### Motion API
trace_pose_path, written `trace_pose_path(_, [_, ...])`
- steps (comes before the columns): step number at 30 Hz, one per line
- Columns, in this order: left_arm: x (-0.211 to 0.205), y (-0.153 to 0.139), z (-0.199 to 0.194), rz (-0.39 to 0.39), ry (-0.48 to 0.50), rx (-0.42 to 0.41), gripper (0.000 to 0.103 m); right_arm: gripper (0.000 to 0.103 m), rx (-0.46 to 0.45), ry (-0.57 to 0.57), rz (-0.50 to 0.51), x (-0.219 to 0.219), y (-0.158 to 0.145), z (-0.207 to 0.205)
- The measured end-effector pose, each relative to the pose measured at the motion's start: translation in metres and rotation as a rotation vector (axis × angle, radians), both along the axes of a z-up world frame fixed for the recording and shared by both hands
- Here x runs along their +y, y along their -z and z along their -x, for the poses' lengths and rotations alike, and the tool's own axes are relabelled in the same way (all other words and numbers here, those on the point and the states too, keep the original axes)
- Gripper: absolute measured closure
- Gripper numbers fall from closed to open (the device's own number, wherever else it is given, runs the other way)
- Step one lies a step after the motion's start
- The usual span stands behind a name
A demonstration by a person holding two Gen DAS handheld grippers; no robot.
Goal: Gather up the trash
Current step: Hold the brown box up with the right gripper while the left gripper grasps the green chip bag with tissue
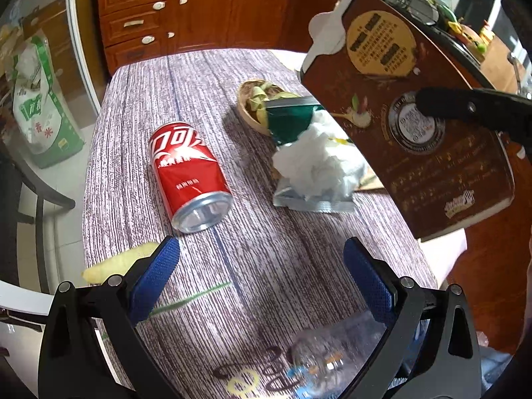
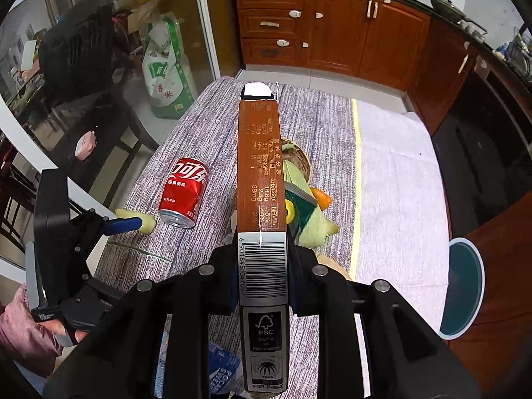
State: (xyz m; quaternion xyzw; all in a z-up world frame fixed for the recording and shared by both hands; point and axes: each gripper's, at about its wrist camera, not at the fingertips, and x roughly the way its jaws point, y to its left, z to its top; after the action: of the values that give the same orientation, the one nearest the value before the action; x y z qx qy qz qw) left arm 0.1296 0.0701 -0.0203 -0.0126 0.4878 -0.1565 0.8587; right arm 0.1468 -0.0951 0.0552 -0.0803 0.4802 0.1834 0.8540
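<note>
My right gripper [image 2: 262,252] is shut on a flat brown carton [image 2: 261,179] and holds it edge-up above the table; the carton also shows in the left wrist view [image 1: 405,113], raised at the right. My left gripper [image 1: 262,259] is open and empty, low over the table's near edge, and shows at the left in the right wrist view [image 2: 123,224]. A red cola can [image 1: 189,176] lies on its side just beyond its left finger. A crumpled white tissue [image 1: 316,163] lies on a foil wrapper [image 1: 312,201], next to a green packet [image 1: 289,123] and a wooden bowl of peels [image 1: 256,103].
A yellow peel [image 1: 116,266] lies at the table's left edge. A clear plastic bottle [image 1: 329,359] lies under my left gripper. A teal bin [image 2: 462,289] stands on the floor right of the table [image 2: 399,173]. Wooden cabinets [image 2: 332,23] stand behind. A rice bag [image 2: 166,69] is at the far left.
</note>
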Motion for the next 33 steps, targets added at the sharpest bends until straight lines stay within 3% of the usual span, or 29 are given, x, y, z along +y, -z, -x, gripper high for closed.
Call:
trace_pose_path(9, [-0.031,-0.018,0.033,-0.036,0.098,-0.060,0.004,0.082,-0.029,0.059,0.020,-0.021,-0.001,0.026])
trace_pose_path(21, [-0.089,0.000,-0.044,-0.063,0.166,-0.030,0.005,0.082,-0.040,0.192,0.024,-0.072,-0.004,0.009])
trace_pose_path(27, [-0.083,0.010,-0.064,-0.036,0.175,0.002,0.036,0.082,-0.019,0.225,0.010,-0.087,0.006,-0.004])
trace_pose_path(33, [-0.084,0.027,-0.071,-0.060,0.175,0.044,0.036,0.082,0.005,0.238,-0.001,-0.091,0.016,-0.013])
